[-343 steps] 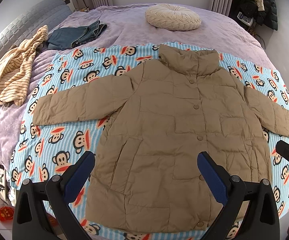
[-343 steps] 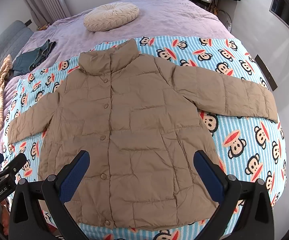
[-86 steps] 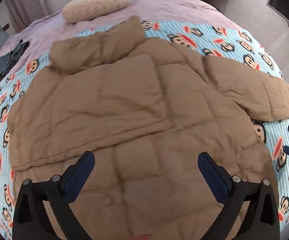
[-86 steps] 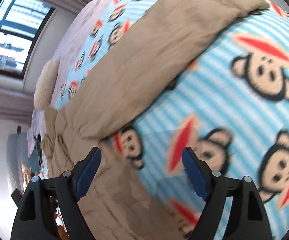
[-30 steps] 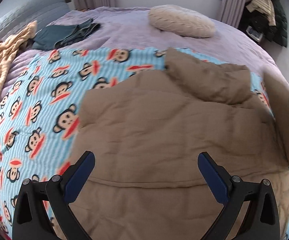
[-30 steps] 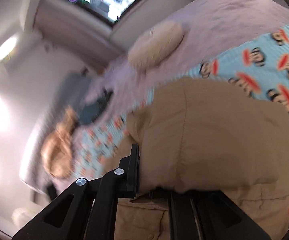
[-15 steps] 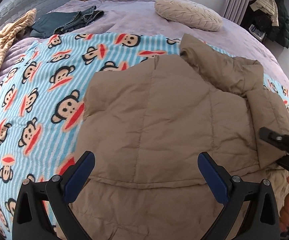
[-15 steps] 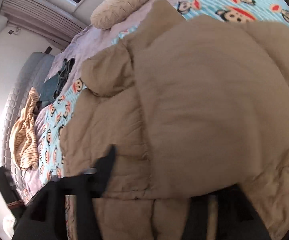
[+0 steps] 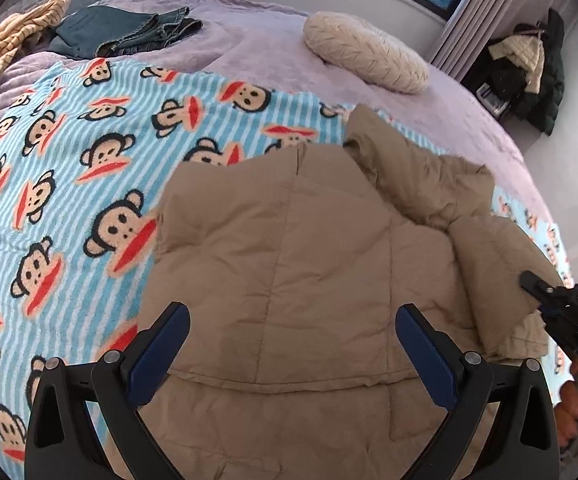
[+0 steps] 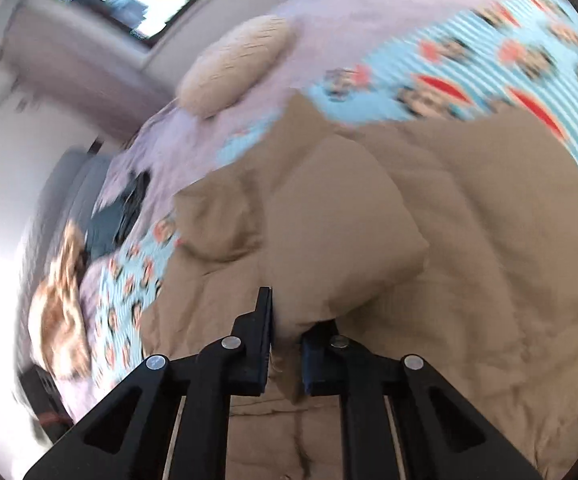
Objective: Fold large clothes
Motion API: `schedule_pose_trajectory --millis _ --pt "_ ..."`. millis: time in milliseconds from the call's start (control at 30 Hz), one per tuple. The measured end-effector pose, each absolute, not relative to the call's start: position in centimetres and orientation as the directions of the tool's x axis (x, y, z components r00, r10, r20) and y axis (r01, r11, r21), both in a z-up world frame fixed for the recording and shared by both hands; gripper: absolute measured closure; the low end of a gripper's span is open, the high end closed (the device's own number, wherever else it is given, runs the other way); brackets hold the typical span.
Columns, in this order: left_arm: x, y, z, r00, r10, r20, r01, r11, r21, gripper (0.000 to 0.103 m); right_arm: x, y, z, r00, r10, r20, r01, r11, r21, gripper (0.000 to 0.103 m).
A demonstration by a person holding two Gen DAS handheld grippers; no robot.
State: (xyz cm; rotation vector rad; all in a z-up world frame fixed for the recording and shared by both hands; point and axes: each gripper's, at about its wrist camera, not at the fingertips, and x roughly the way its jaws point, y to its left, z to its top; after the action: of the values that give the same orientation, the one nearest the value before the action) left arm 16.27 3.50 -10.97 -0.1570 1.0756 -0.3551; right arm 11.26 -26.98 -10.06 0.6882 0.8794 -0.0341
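A tan puffer jacket (image 9: 301, 264) lies on the monkey-print blanket (image 9: 49, 184) on the bed, its left sleeve folded over the body. My left gripper (image 9: 293, 344) hangs open and empty just above the folded part. My right gripper (image 10: 287, 328) is shut on the cuff end of the jacket's right sleeve (image 10: 341, 236) and holds it over the jacket's body; it also shows at the right edge of the left wrist view (image 9: 561, 304), by the sleeve (image 9: 501, 280). The right wrist view is blurred.
A cream round cushion (image 9: 365, 58) lies on the purple bedspread (image 9: 257, 32) behind the jacket. Folded jeans (image 9: 129, 32) and a striped garment (image 9: 9, 40) lie at the far left. Dark coats (image 9: 529, 68) hang at the far right.
My right gripper has carried the right sleeve inward from the side, over the jacket's body, and the sleeve now rests lower on it. My left gripper has stayed open, drifting slightly.
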Motion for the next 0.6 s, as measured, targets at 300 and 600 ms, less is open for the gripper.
schedule_pose_trajectory --millis 300,600 --pt "17.2 5.5 -10.3 0.386 -0.503 -0.773 0.175 0.863 -0.474 0.000 10.9 -17.2 -13.4 0.400 0.356 -0.844 0.076 0.905 0.418 0.038" --pt "17.7 -0.6 -13.6 0.226 -0.589 -0.776 0.236 0.806 -0.543 0.008 3.0 -31.5 -14.1 0.438 0.274 -0.856 0.420 0.780 0.465 0.038"
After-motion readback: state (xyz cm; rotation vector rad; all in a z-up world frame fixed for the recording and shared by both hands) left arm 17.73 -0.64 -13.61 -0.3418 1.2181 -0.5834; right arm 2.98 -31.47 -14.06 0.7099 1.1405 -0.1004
